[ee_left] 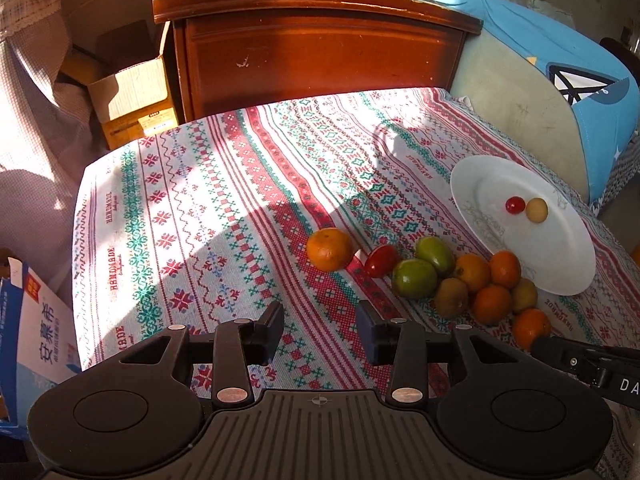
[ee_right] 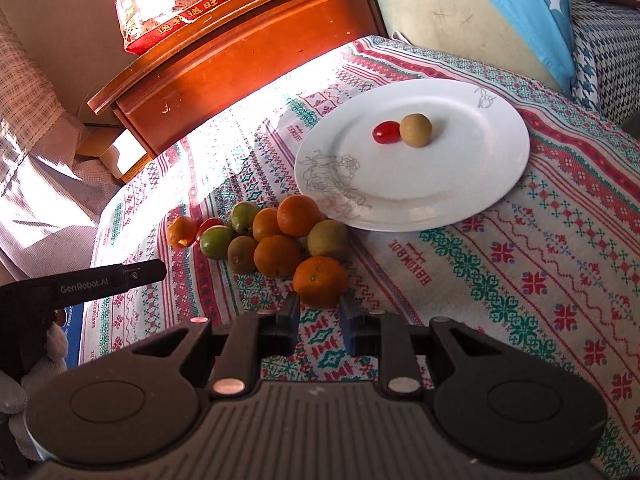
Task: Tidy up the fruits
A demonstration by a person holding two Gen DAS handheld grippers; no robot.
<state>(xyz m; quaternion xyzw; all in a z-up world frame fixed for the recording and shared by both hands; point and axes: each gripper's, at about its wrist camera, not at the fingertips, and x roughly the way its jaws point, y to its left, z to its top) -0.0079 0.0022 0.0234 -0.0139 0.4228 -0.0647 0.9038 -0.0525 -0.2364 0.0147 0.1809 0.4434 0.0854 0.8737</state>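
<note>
My right tool [ee_right: 319,322] hangs just short of the nearest round orange mandarin [ee_right: 321,282], its two black fingers set narrow with nothing between them, only the red-and-green patterned cloth of the surface [ee_right: 520,280] showing in the gap. The mandarin looks wider than that gap, so I judge the first need is to spread the fingers before I ease forward, take the fruit across its middle, and lift it clear without nudging the pile behind it. The round white plate [ee_right: 480,184] sits ahead and to the right of this tool, already carrying a small red cherry tomato [ee_right: 386,132] touching a small tan round fruit [ee_right: 416,130]; that seems the place to aim for.

My left tool [ee_left: 320,334] is part open and empty over bare cloth, the heap of fruit ahead to its right and a lone orange mandarin [ee_left: 330,249] nearly straight ahead.

Hard glare whitens the cloth left of the pile, and the two brown-skinned fruits [ee_right: 242,254] could be kiwis, though I cannot be sure. In the left view, my right tool's finger covers part of the nearest mandarin. I cannot tell whether anything lies behind the pile.
</note>
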